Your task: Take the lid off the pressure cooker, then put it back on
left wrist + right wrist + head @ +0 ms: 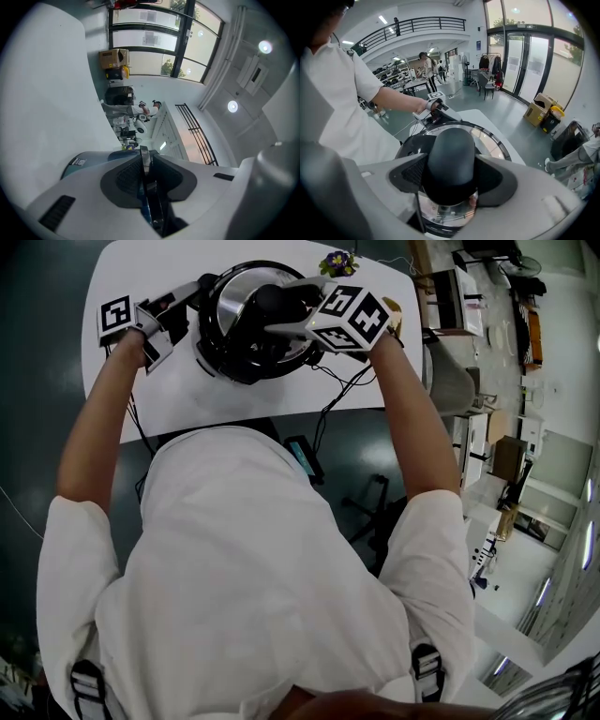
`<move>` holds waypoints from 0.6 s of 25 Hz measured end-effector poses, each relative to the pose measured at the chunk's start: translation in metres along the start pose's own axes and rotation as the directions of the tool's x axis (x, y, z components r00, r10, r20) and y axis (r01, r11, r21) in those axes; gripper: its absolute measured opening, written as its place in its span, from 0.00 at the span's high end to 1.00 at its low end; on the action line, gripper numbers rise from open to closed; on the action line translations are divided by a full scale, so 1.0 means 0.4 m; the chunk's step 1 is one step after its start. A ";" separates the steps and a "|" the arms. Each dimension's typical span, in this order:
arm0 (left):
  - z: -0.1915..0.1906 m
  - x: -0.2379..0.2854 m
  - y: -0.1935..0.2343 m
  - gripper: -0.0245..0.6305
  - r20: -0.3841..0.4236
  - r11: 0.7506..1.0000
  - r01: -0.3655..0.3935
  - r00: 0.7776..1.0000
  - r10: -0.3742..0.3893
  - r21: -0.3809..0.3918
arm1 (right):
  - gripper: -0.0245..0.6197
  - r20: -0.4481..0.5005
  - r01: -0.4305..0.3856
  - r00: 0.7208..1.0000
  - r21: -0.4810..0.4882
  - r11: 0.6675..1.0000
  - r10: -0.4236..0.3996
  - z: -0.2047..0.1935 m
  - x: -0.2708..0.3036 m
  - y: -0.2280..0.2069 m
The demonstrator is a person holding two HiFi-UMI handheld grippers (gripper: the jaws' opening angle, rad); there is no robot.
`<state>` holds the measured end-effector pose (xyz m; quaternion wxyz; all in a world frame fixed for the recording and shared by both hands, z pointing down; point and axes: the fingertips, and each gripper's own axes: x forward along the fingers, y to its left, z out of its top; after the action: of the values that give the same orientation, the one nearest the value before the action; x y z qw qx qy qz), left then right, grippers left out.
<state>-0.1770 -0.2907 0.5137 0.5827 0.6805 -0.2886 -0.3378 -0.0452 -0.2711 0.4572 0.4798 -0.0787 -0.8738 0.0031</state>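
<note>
A black pressure cooker (pixel 246 360) stands on the white table (pixel 141 268), its shiny steel lid (pixel 234 292) on top. The lid's black domed handle (pixel 452 154) sits between my right gripper's (pixel 453 165) dark pads, which touch it on both sides from above. In the head view my right gripper (pixel 281 322) reaches over the lid from the right. Coming in roughly level, my left gripper (pixel 192 296) is at the cooker's left side. Its jaws (pixel 146 171) are shut on a thin black edge of the cooker's side handle (pixel 144 157). My left gripper (pixel 436 104) also shows beyond the lid.
A small pot of purple and yellow flowers (pixel 337 261) stands at the table's far edge behind the cooker. Black cables (pixel 330 390) run from the cooker over the table's near edge. A dark device (pixel 302 456) and a chair base (pixel 370 512) lie below on the floor.
</note>
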 end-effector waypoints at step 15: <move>0.108 -0.177 -0.185 0.84 0.189 0.778 -0.223 0.972 0.137 0.588 | 0.49 0.681 0.104 0.665 0.323 0.941 -0.307 0.082 -0.453 0.021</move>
<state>-0.2543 -0.2493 0.4453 0.3432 0.7755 -0.4840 -0.2158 0.0240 -0.2861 0.2872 0.1001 0.0917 -0.9865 0.0918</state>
